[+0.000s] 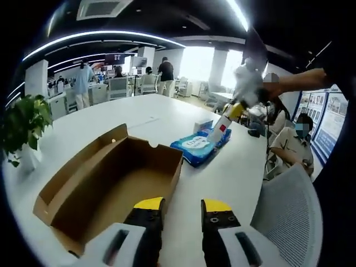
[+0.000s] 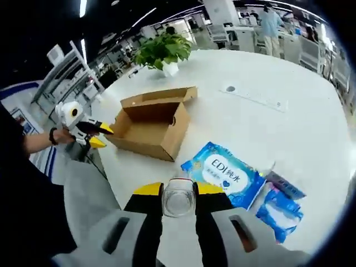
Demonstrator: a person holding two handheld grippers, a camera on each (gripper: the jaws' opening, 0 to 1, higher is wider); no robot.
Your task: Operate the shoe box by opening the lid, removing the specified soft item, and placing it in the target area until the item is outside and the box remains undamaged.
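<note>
The white tabletop (image 2: 289,128) carries everything, and its near edge is the first risk: the shoe box (image 1: 111,183) lies open beside that edge, so a careless nudge could probably slide it towards the mesh chair (image 1: 289,211) below. The box looks empty, its lid flap thrown back on the side towards the potted plant (image 2: 164,50). That thin cardboard flap would likely crease or tear if a gripper caught it. The soft item, judged to be the large blue wet-wipes pack (image 2: 228,175), is already outside and lies flat just beside the box's short end, with smaller blue packs (image 2: 278,208) just beyond it, away from the box. Dragging the big pack could sweep those along. The left gripper (image 1: 183,204) hovers over the box's near corner with its jaws spread and nothing between them; lowered blindly, it could dent the wall. The right gripper (image 2: 178,190) is high above the wipes pack, on the side away from the box, pinching a clear round container (image 2: 179,203) that I cannot identify further. If that grip loosened, the container would probably fall onto the packs or roll off the tabletop.
</note>
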